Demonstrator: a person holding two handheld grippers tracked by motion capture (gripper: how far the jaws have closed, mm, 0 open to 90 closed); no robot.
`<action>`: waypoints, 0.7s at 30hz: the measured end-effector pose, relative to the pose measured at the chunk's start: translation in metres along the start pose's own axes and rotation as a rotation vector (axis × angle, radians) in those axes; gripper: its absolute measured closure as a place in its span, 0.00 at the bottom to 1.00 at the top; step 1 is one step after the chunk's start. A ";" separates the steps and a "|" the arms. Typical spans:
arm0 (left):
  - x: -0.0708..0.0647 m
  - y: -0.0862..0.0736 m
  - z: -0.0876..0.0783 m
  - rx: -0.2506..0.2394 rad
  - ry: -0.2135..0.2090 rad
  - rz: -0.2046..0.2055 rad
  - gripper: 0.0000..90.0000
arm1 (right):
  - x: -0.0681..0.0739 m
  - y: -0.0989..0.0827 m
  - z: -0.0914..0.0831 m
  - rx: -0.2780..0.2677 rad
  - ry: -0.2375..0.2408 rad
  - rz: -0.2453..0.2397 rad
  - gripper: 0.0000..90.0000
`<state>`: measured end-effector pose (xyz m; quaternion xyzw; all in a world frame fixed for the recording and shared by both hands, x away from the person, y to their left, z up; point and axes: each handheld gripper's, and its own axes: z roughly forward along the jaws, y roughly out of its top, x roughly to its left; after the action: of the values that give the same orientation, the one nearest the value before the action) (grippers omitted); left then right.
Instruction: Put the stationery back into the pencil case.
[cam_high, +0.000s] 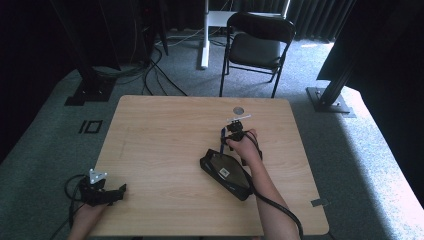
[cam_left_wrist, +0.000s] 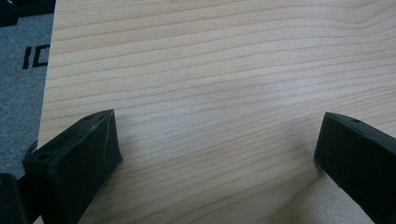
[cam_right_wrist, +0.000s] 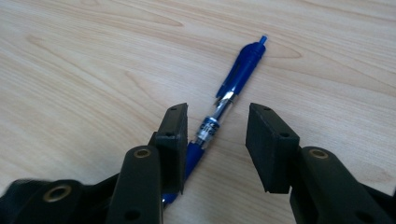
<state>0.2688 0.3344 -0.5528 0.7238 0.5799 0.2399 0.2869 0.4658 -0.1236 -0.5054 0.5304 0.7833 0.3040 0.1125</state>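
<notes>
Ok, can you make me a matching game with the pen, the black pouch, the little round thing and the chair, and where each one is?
Things:
1. blue pen
2. black pouch
3. small round disc
4. black chair

Places:
A. on the carpet beyond the table
B. near the table's far edge
C. lying flat between the open right tongs
D. on the table beside the person's right forearm

Pairs: 1-C, 2-D, 3-B, 4-A

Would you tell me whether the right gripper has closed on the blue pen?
No, its fingers stand apart around the blue pen lying on the table.
</notes>
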 end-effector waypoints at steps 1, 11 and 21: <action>0.000 0.000 0.000 0.000 0.000 0.000 0.00 | -0.001 0.000 0.003 0.007 -0.004 0.005 0.65; 0.000 0.000 0.000 0.000 0.000 0.000 0.00 | 0.002 0.001 0.017 0.036 -0.001 0.015 0.65; 0.000 0.000 0.000 0.000 0.000 0.000 0.00 | 0.004 0.004 0.026 0.067 -0.028 0.017 0.71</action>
<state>0.2688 0.3344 -0.5528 0.7239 0.5798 0.2399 0.2869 0.4798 -0.1101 -0.5230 0.5446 0.7870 0.2710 0.1030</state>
